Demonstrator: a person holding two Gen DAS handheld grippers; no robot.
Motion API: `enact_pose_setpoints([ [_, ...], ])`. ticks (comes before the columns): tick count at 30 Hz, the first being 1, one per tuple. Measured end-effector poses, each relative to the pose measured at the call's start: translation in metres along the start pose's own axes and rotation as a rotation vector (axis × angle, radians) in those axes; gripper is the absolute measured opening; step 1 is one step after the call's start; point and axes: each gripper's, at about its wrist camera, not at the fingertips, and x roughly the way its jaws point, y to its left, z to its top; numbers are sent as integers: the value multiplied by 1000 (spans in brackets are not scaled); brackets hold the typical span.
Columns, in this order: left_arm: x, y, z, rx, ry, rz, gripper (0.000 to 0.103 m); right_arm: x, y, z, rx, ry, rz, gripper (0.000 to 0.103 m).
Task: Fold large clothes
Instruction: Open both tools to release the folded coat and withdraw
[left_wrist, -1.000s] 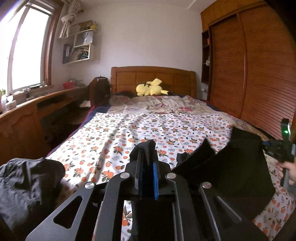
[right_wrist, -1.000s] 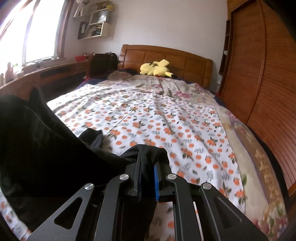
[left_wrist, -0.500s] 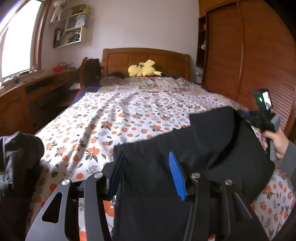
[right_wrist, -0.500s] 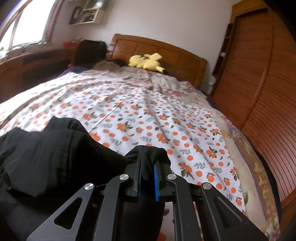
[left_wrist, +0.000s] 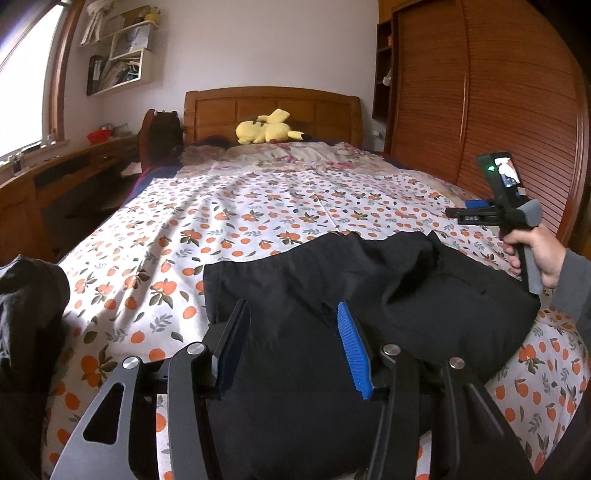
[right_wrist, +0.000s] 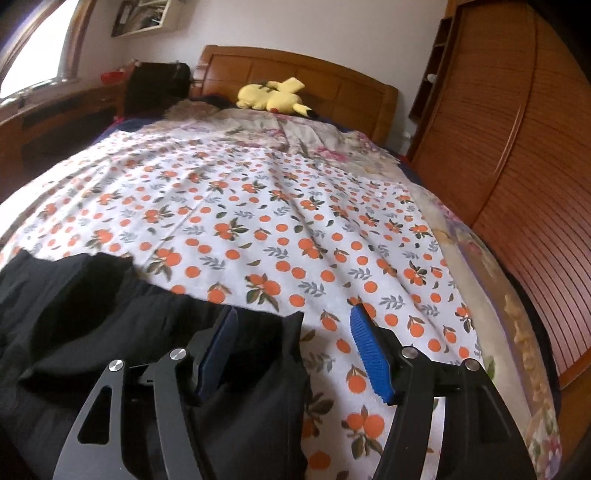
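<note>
A bedroom with a bed (left_wrist: 258, 206) under an orange-print sheet fills both views, a wooden wardrobe (left_wrist: 480, 110) along its right side. Nearest, at the foot edge of the bed, lies the black garment (left_wrist: 314, 332), spread flat across the sheet with a rumpled fold along its far edge. The left gripper (left_wrist: 291, 343) hangs over the garment's near part, its jaws having just been opening; the blue pads stand apart with cloth beneath them but not pinched. The right gripper (right_wrist: 291, 350), at the garment's right corner, has likewise just been opening and grips nothing: its left pad is over the black cloth, its right pad over bare sheet. In the left wrist view a hand (left_wrist: 535, 254) in a grey sleeve holds that gripper's handle. A second dark garment (left_wrist: 29, 314) lies bunched at the bed's left edge. Farther off, a yellow plush toy (left_wrist: 266, 127) rests against the wooden headboard (left_wrist: 273, 107).
</note>
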Motion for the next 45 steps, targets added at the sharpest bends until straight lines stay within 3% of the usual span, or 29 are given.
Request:
enact_pose_setpoints([
  [3, -3, -3, -1, 6, -4, -6, 59, -23, 2, -12, -23, -11, 47, 60],
  [5, -4, -6, -2, 12, -7, -11, 71, -40, 5, -26, -39, -9, 82, 60],
  [7, -7, -8, -4, 15, -20, -12, 90, -55, 8, -42, -46, -9, 112, 60],
  [10, -9, -13, -7, 22, -24, -21, 100, -71, 8, -68, -33, 8, 154, 60],
  [13, -8, -19, -12, 41, -14, -22, 101, -79, 8, -93, -16, 34, 176, 62],
  [17, -5, -23, -18, 54, 4, -22, 101, -84, 1, -116, 25, 54, 185, 72],
  [25, -10, -21, -25, 44, 7, -25, 100, -91, -14, -137, 142, 52, 197, 80],
  [33, -20, -11, -40, 39, 19, 19, 100, -87, -16, -151, 159, 85, 166, 91],
  [45, -24, 24, -64, -40, 91, 95, 100, -81, -24, -173, 237, 182, 243, 92],
])
